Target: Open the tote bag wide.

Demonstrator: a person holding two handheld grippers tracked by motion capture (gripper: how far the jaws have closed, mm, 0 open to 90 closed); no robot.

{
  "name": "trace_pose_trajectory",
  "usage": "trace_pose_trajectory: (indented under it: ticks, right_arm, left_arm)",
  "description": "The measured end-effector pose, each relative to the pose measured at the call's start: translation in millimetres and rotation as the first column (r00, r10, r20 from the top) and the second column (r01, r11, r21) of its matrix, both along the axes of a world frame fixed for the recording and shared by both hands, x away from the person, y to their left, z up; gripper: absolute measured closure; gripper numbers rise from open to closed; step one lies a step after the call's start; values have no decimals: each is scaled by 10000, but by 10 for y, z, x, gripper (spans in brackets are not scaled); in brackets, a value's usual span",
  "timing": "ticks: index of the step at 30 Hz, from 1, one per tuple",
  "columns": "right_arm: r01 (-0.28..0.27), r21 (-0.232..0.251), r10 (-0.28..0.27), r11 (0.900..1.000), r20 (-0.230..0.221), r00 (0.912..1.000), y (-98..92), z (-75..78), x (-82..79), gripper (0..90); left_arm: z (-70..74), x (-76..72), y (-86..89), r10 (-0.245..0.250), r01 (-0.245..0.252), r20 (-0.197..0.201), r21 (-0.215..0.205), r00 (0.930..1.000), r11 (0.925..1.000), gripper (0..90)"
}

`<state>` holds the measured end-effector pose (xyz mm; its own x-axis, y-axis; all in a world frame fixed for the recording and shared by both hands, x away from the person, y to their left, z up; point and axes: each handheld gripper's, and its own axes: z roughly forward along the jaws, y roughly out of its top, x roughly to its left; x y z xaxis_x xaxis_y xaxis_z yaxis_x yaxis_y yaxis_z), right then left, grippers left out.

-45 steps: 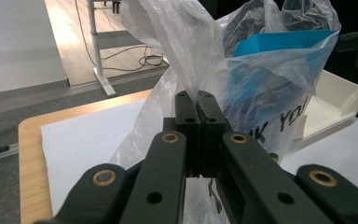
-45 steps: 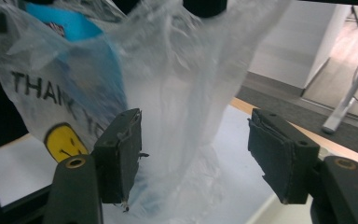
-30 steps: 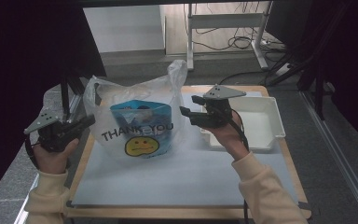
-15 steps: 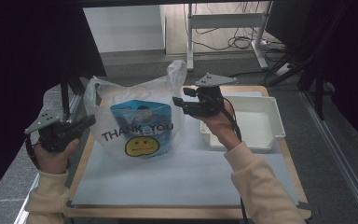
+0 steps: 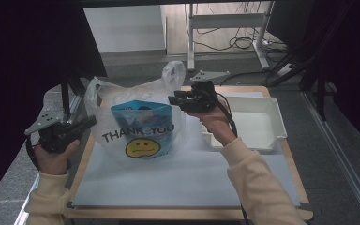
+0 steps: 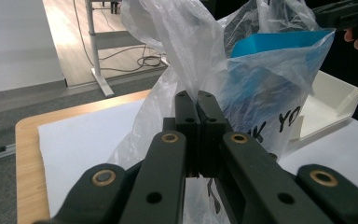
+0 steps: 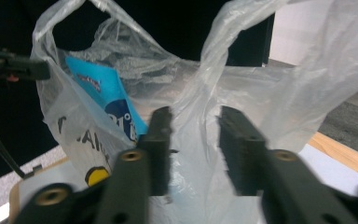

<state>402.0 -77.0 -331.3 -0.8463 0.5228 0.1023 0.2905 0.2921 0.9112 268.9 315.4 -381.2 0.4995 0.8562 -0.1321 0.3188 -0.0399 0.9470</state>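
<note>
A clear plastic bag [image 5: 140, 140] printed THANK YOU with a smiley stands on the white mat, with a blue pouch [image 5: 143, 115] upright inside it. At the bag's left side my left gripper [image 5: 90, 123] is shut on the left handle; the left gripper view shows the film pinched between the closed jaws [image 6: 196, 100]. My right gripper [image 5: 172, 99] is at the bag's right handle [image 7: 200, 88]. Its jaws [image 7: 193, 116] have just been closing and stand apart, with the handle's film between them and no pad pressing on it.
A white tray [image 5: 274, 117] sits at the right of the wooden table [image 5: 290, 168], just behind the right forearm. The white mat [image 5: 178, 183] covers the table in front of the bag. Desk legs and cables lie on the floor beyond.
The right gripper has moved left from over the tray to the bag's right handle, and its jaws have narrowed. The left gripper and the bag have stayed in place.
</note>
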Motion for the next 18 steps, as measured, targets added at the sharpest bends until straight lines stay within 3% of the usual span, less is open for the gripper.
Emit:
trace_pose_trajectory:
  ticks: [3, 6, 11, 18]
  right_arm:
    - [-56, -128, 58, 9999, 143, 9999, 2, 10, -14, 817]
    - [-76, -197, 83, 9998, 341, 9994, -15, 34, -38, 881]
    - [-36, -318, 52, 9995, 518, 9986, -47, 61, -72, 889]
    - [155, -117, -145, 9998, 800, 9967, -129, 61, -141, 890]
  left_arm:
    - [2, -4, 0, -7, 7, 17, -3, 10000, 10000, 895]
    - [6, -11, -1, -6, 6, 41, -15, 10000, 10000, 895]
    - [8, -11, -1, -12, 13, 55, -33, 10000, 10000, 895]
    - [8, -18, -2, -28, 28, 104, -56, 9999, 10000, 895]
